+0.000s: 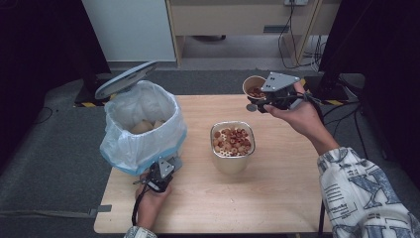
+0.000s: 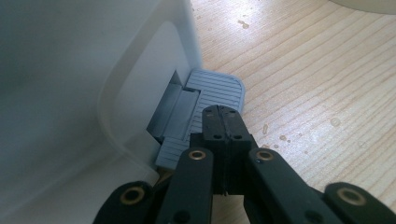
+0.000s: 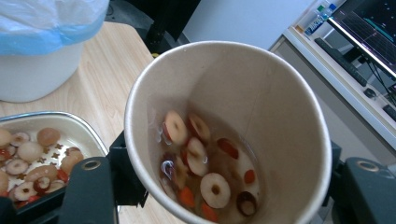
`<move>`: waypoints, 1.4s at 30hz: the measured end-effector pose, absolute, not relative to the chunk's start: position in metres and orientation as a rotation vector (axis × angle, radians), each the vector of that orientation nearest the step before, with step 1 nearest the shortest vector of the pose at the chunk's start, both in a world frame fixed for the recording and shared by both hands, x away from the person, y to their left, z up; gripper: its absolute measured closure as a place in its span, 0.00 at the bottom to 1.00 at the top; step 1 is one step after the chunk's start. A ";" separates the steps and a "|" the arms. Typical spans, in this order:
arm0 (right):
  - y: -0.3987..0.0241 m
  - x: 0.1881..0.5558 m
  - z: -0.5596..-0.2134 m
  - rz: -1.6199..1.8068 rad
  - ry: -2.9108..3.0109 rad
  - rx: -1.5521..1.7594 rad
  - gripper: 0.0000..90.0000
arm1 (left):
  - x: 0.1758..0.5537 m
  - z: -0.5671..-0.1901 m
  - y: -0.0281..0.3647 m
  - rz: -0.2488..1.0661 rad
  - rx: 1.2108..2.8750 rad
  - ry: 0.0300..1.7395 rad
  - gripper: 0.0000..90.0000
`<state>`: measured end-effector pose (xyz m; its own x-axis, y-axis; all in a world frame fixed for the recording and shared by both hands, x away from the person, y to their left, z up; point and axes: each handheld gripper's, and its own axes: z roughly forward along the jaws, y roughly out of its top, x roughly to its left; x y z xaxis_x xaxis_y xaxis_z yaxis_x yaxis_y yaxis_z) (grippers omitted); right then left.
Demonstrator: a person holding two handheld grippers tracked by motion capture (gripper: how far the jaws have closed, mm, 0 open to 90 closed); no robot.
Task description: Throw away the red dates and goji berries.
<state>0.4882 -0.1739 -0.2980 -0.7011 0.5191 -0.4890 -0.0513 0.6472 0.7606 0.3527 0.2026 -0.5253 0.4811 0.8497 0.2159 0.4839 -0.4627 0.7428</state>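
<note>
A white pedal bin (image 1: 143, 130) with a plastic bag liner stands at the table's left, its grey lid (image 1: 126, 79) raised. My left gripper (image 1: 161, 173) is at the bin's foot. In the left gripper view its jaws are shut, with the tips (image 2: 223, 112) resting on the grey ribbed pedal (image 2: 219, 86). My right gripper (image 1: 270, 96) is held up over the table's far right, shut on a paper cup (image 1: 253, 88). The cup (image 3: 261, 93) tilts slightly and holds wet fruit slices (image 3: 196, 158) in a little liquid.
A metal container (image 1: 233, 163) full of fruit slices and nuts sits mid-table; it is also in the right gripper view (image 3: 56, 119). The wooden table (image 1: 277, 198) has bare room at front. Cabinets, cables and dark stands are beyond the far edge.
</note>
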 end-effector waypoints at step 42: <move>-0.151 0.479 -0.294 0.928 2.153 0.205 0.38 | 0.353 -0.525 0.202 0.784 2.126 1.093 0.99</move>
<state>0.4792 -0.1508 -0.2941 -0.6921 0.4154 -0.5903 -0.1440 0.7219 0.6768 0.3526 0.2023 -0.5252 0.4822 0.8475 0.2219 0.4823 -0.4683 0.7403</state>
